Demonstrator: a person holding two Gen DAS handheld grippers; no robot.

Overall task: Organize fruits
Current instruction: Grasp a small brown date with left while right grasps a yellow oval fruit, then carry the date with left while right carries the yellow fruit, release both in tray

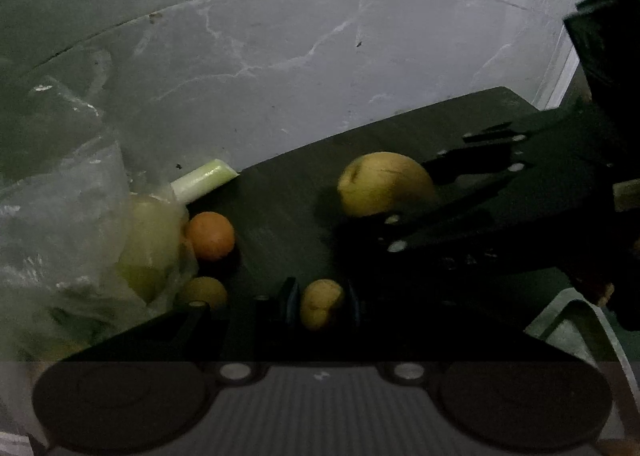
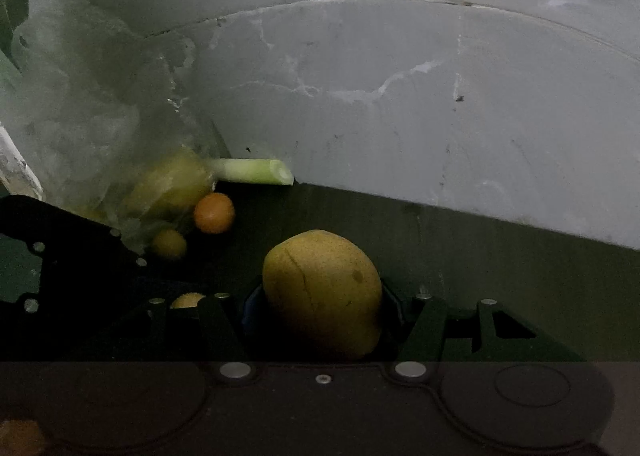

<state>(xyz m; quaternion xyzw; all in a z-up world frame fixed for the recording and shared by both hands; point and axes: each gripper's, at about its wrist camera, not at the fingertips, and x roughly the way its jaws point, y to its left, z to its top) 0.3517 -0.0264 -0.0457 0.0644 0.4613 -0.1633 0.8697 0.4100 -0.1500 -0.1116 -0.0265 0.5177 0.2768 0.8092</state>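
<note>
A small yellow-orange fruit (image 1: 320, 306) sits between the fingers of my left gripper (image 1: 321, 302), which is shut on it just above the dark tabletop (image 1: 280, 208). A large yellow pear (image 2: 320, 288) fills my right gripper (image 2: 322, 308), which is shut on it; the left wrist view shows this pear (image 1: 380, 182) held from the right. An orange (image 1: 210, 235) and another small yellow fruit (image 1: 204, 290) lie loose by a clear plastic bag (image 1: 60, 196). Inside the bag is one more pear (image 1: 150, 240).
A pale green leek stalk (image 2: 256, 171) lies against the grey marble wall (image 2: 400, 96) behind the bag (image 2: 100, 116). The orange (image 2: 214, 213) and the small fruit (image 2: 169, 243) sit left of my right gripper. A grey metal rim (image 1: 576, 320) shows at the lower right.
</note>
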